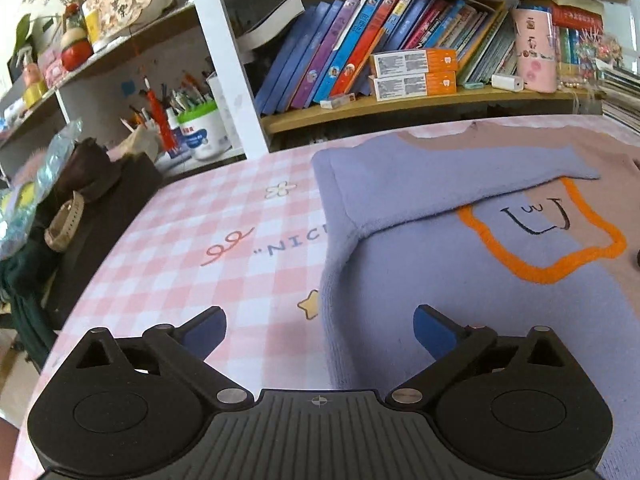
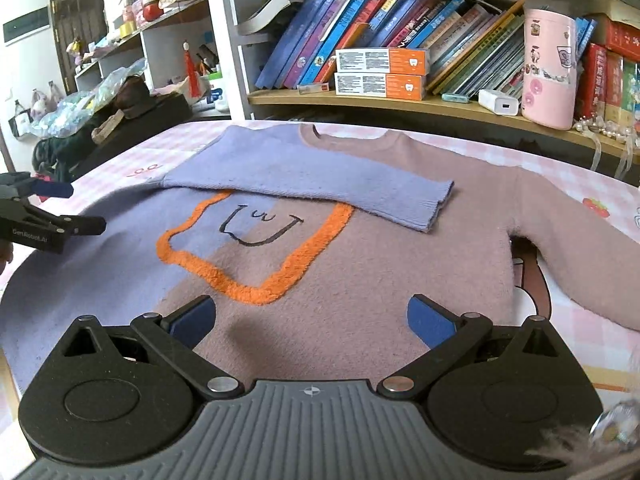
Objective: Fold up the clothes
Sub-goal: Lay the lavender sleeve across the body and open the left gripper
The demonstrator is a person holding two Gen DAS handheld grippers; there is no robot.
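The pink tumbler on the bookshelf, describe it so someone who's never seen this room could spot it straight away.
Behind the table with the sweater, find the wooden bookshelf full of leaning books. Toward its right end, beside a small white charger, stands the pink tumbler. It is the only tall pale-pink cylinder there, covered in stickers, unlike the flat book spines around it.

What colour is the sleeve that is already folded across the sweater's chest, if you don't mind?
Lavender blue, the folded sleeve shows best in the right wrist view.

Both wrist views low, near sweater (shared), facing bookshelf.
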